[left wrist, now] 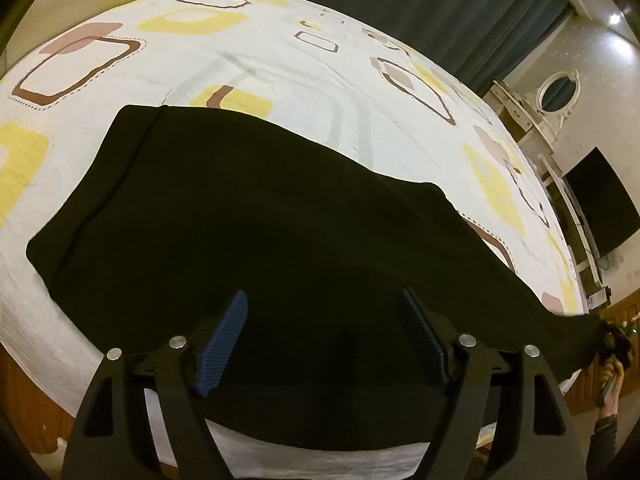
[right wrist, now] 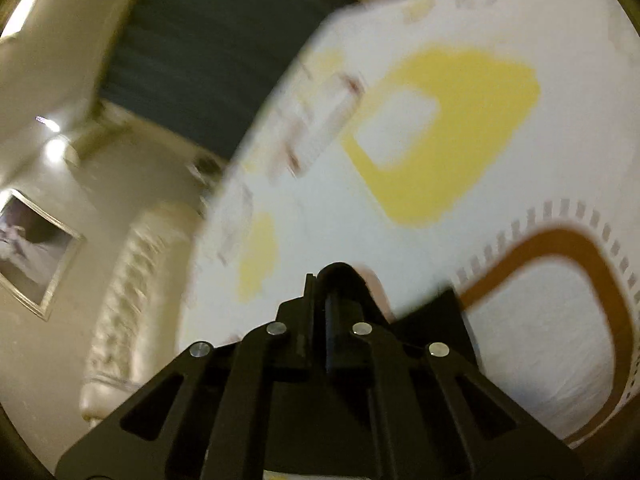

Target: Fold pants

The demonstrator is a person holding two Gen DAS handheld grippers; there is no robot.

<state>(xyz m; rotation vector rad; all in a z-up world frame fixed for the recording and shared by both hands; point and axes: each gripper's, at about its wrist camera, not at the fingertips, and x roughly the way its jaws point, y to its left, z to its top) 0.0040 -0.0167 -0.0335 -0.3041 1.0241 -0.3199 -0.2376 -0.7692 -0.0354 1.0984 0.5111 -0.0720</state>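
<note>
Black pants [left wrist: 240, 220] lie flat across a bed with a white sheet [left wrist: 280, 60] printed with yellow and brown shapes. The waist end is at the left and one leg runs off to the right edge. My left gripper [left wrist: 324, 296] hovers over the middle of the pants, its blue pads wide apart with nothing pinched between them. At the far right, my right gripper [left wrist: 614, 342] grips the leg's end in a person's hand [left wrist: 610, 384]. In the right wrist view, this gripper [right wrist: 328, 280] is shut, with black cloth [right wrist: 432, 316] bunched at its fingers over the sheet [right wrist: 440, 200].
A dark curtain [left wrist: 440, 8] hangs behind the bed. To the right are an oval mirror [left wrist: 558, 90] on a white dresser and a black screen [left wrist: 600, 196]. In the blurred right wrist view, a cream tufted headboard [right wrist: 132, 300] and a framed picture [right wrist: 32, 248] stand at the left.
</note>
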